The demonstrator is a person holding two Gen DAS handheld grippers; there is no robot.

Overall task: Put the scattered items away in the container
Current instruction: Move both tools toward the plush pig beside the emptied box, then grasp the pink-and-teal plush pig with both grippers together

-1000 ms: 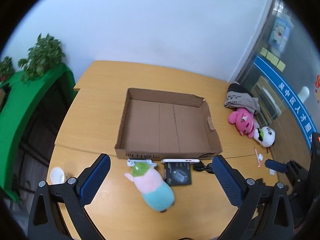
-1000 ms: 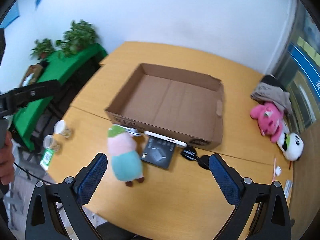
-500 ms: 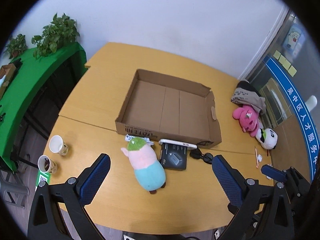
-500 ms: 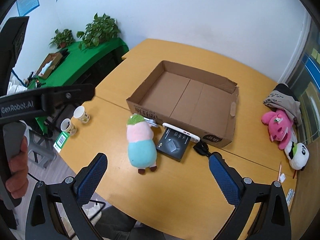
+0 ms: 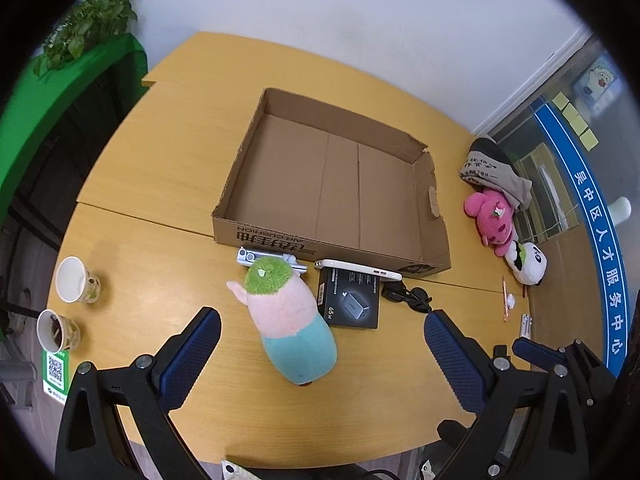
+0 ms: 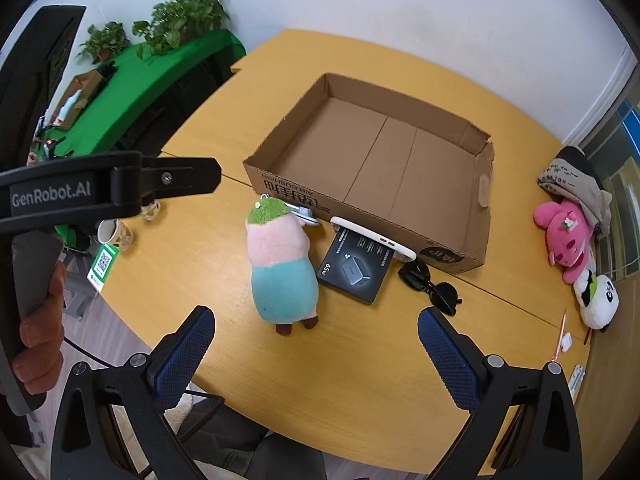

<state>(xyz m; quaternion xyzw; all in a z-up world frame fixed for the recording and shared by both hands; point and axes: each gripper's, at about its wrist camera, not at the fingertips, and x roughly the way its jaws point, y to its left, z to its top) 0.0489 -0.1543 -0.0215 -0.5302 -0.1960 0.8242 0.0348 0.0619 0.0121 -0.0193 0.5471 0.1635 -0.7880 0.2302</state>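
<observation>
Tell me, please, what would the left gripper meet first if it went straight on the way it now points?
Most likely the plush toy: it lies on the table in the middle of the left gripper's open jaws. Beyond it sit the black box and the cardboard box. Depth is hard to judge.

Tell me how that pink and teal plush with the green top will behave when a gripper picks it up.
The plush toy looks soft and stuffed, so it will probably squash between the fingers and feel light. Lying on its side on the table, it seems unlikely to roll. Its fuzzy fabric should grip well.
</observation>
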